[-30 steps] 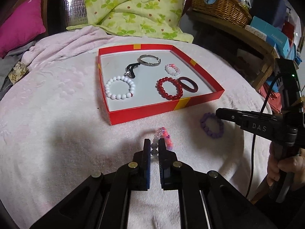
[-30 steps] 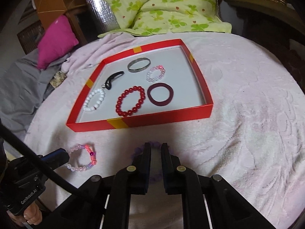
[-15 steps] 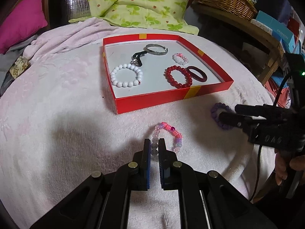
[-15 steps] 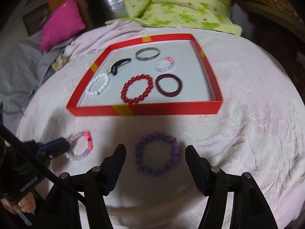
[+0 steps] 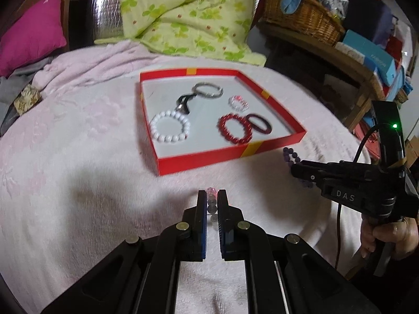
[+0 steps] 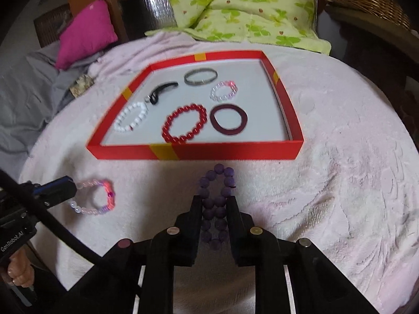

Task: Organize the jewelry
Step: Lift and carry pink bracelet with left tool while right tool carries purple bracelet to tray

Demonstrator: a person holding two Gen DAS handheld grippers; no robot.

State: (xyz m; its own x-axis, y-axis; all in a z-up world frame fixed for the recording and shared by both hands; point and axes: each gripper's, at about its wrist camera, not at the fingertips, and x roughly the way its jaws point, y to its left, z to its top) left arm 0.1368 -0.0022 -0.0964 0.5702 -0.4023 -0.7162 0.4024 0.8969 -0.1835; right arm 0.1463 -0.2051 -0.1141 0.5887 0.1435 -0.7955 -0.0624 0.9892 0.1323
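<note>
Pick-up step: left gripper clenched on the pink beaded bracelet; right gripper closing, squeezing the purple beaded bracelet, both just before the red tray. Next, probably: lift both and carry them over the tray's near wall.

"DAS" stands in pale letters on the black body of the right gripper; "GenRobot.AI" runs along the black body of the left gripper; the blue box's print is illegible

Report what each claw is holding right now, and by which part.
Left claw: pink and clear bead bracelet, pinched at one side of its loop. Right claw: closing on purple bead bracelet, squeezing the loop's two sides together.
</note>
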